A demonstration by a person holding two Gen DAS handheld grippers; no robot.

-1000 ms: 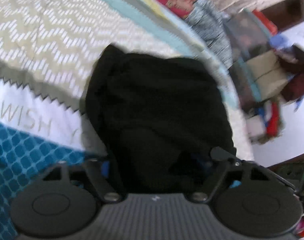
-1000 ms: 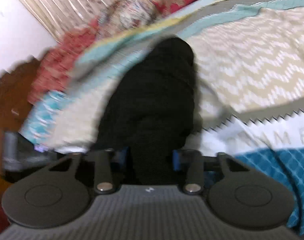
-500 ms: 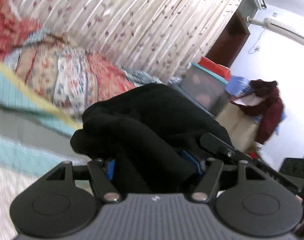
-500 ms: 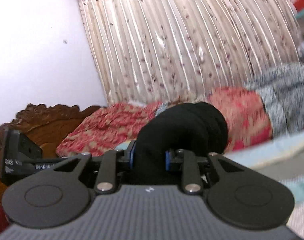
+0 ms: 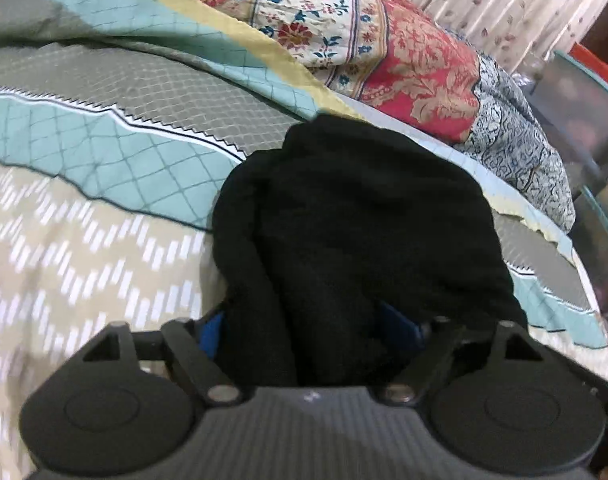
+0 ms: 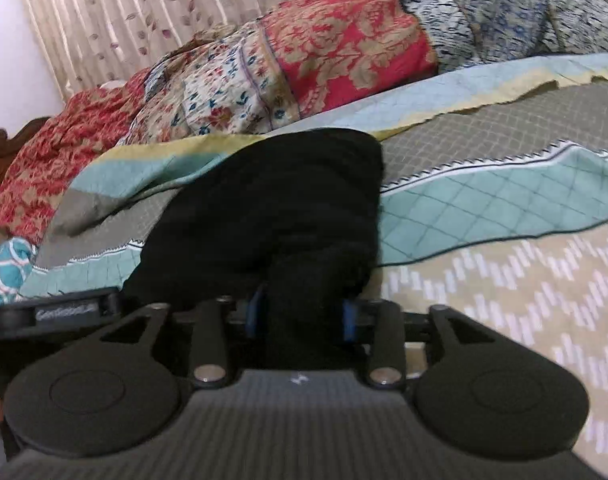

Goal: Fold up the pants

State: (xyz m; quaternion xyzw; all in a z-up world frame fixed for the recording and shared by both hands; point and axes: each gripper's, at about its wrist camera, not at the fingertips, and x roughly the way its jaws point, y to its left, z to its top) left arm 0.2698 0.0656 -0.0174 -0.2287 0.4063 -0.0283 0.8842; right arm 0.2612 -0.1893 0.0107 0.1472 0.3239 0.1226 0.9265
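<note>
Near the bed's [image 5: 104, 216] far edge, black pants [image 5: 356, 232] now lie bunched, lowered from mid-air; left gripper [image 5: 308, 332] and right gripper [image 6: 300, 316] jaws have just been opening, cloth between them, apparently releasing.

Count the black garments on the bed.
1: the black pants, bunched on the patterned bedspread, their near end between both grippers' blue pads. More could be hidden in the bundle.
</note>
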